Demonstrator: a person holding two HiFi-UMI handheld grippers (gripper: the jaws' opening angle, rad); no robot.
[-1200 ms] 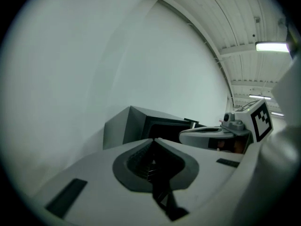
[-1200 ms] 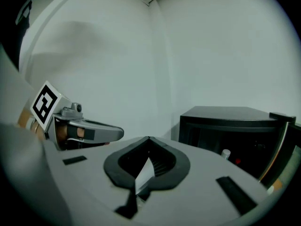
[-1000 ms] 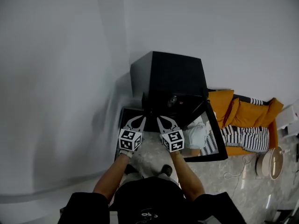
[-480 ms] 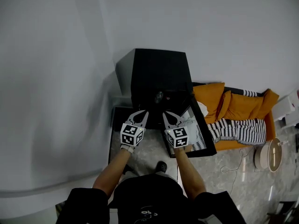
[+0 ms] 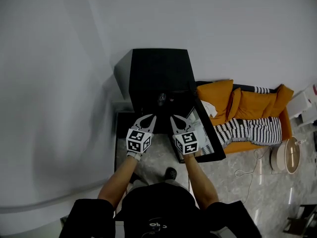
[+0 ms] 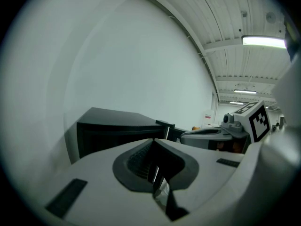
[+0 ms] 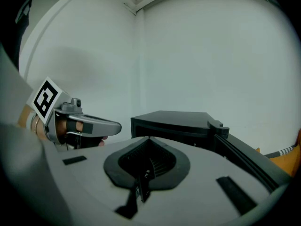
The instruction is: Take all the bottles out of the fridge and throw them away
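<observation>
A black fridge point(image 5: 158, 76) stands against the white wall with its door point(image 5: 210, 145) swung open to the right. In its dark opening shows a small round grey thing point(image 5: 161, 99); whether it is a bottle I cannot tell. My left gripper point(image 5: 147, 118) and right gripper point(image 5: 174, 119) hover side by side just in front of the opening, both shut and empty. In the left gripper view the left gripper point(image 6: 154, 140) points at the fridge point(image 6: 117, 128). In the right gripper view the right gripper point(image 7: 148, 138) faces the fridge point(image 7: 171, 121) and its door edge point(image 7: 244, 154).
An orange sofa point(image 5: 250, 108) with striped black-and-white cloth point(image 5: 242, 130) stands right of the fridge. A round pale object point(image 5: 286, 155) and a cable lie on the marble floor point(image 5: 233, 182). The white wall runs along the left. The person's foot point(image 5: 170, 173) is below the grippers.
Both grippers have moved forward, closer to the fridge's open front, and stay shut. The head view has swung, so the fridge and sofa sit further left in the picture.
</observation>
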